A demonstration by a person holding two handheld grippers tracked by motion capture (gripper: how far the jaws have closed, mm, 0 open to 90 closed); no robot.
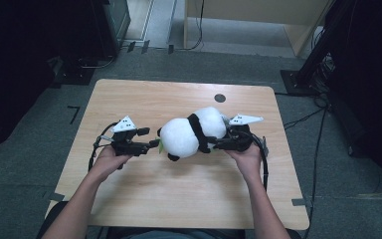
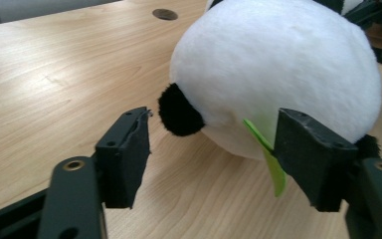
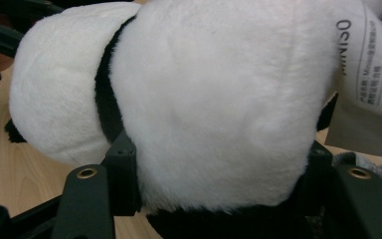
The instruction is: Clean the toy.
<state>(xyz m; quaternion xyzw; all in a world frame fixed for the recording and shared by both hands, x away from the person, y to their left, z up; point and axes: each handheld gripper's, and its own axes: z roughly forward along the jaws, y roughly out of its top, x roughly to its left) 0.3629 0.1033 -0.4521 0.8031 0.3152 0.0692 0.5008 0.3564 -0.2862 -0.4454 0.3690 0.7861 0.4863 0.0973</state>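
A white and black panda plush [image 1: 191, 130] lies on its side in the middle of the wooden table [image 1: 179, 189]. My right gripper [image 1: 219, 143] comes in from the right and is shut on the panda's body [image 3: 204, 99], one jaw pressed into the fur on each side. A white printed label [image 3: 373, 64] hangs off the plush. My left gripper [image 1: 151, 138] is open at the panda's head [image 2: 278, 64]. Its jaws stand either side of a black ear [image 2: 179, 112] and a green felt leaf [image 2: 271, 159], which brushes the right-hand jaw.
A round cable hole [image 1: 220, 98] sits in the table behind the plush. Bare wood lies in front of both hands and at the left. Cables trail from both grippers. Black stands and a wooden cabinet [image 1: 258, 15] are on the floor beyond the table.
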